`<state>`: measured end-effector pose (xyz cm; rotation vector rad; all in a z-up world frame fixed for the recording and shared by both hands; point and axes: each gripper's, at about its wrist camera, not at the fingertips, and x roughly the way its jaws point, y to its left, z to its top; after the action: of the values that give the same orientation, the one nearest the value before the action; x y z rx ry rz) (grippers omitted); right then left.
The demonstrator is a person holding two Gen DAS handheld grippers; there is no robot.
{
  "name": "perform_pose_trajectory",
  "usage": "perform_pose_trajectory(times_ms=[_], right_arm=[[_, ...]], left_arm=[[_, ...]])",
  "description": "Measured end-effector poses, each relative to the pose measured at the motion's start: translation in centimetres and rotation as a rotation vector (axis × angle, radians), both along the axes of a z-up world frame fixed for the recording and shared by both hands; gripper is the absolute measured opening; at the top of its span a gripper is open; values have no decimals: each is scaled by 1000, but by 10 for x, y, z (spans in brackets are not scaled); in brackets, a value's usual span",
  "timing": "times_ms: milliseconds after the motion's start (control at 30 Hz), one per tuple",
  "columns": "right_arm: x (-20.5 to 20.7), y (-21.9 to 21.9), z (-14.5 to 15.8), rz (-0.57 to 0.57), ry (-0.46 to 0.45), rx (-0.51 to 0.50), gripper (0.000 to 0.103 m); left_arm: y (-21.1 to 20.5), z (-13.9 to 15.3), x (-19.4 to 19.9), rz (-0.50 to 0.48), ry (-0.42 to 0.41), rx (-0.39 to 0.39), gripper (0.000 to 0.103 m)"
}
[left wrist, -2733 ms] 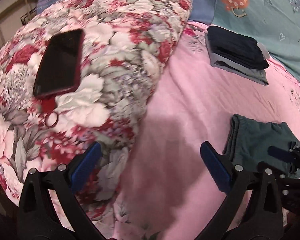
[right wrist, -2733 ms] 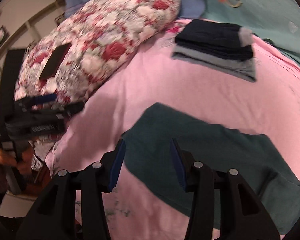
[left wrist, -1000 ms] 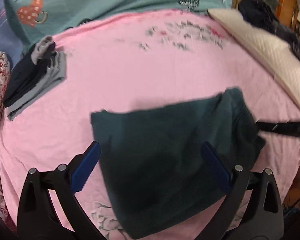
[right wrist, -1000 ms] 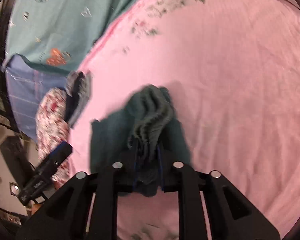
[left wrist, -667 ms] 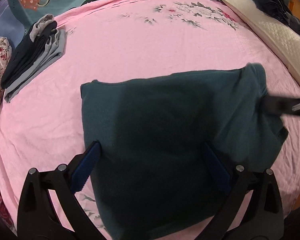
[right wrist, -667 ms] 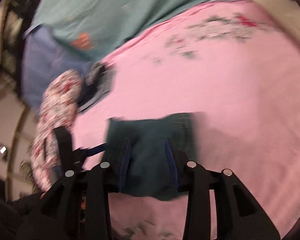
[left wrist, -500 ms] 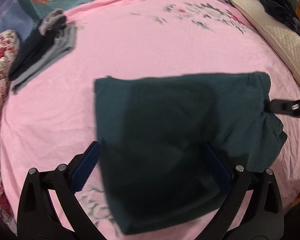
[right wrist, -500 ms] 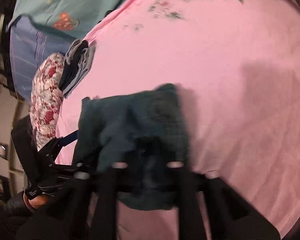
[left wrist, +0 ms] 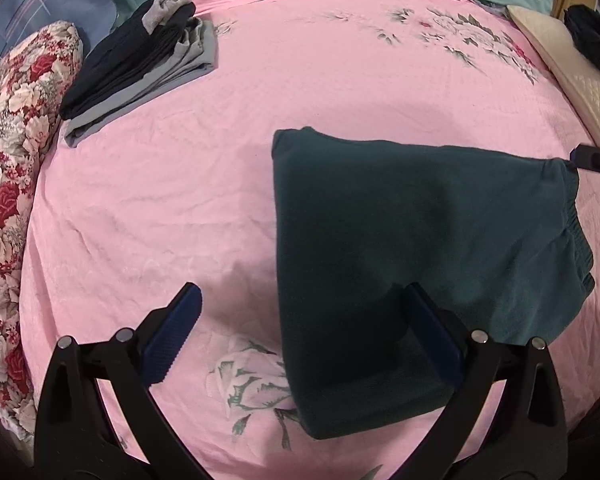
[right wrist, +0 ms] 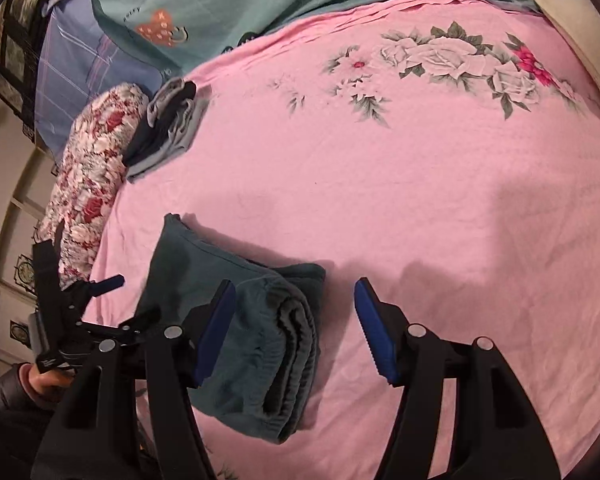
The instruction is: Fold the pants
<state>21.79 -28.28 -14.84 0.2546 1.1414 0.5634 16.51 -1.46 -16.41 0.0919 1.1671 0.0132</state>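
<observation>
Right tool (left wrist: 596, 161): only a tip shows at the left wrist frame's edge; the rest is cut off. Dark bundle (left wrist: 592, 40) at the bed's far right corner: cropped, kind unclear. Folded pants (right wrist: 236, 320): near end hidden behind the right tool's finger (right wrist: 216, 330).

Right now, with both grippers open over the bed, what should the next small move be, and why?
Probably lift both grippers away: the green pants lie folded on the pink sheet, and the left gripper and right gripper are open, gripping nothing. Carrying them to the folded stack could follow.
</observation>
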Motion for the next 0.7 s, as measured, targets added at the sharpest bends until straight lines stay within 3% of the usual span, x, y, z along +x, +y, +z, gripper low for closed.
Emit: perform_pose_trajectory(times_ms=[133, 367, 533, 633, 667, 700], right_arm=[[7, 7, -14, 18, 32, -52, 62], [20, 14, -37, 106, 127, -20, 62], [22, 26, -40, 194, 111, -36, 62], [23, 29, -41, 204, 111, -43, 58], [23, 30, -43, 218, 134, -21, 43], [23, 31, -44, 212, 144, -23, 36]], left_arm=[[16, 2, 4, 31, -20, -47, 101], [28, 2, 50, 18, -47, -99, 101], [36, -22, 83, -22, 54, -267, 99], [31, -29, 90, -47, 64, -325, 91], [28, -28, 90, -72, 53, -329, 85], [24, -27, 90, -93, 42, -335, 70]])
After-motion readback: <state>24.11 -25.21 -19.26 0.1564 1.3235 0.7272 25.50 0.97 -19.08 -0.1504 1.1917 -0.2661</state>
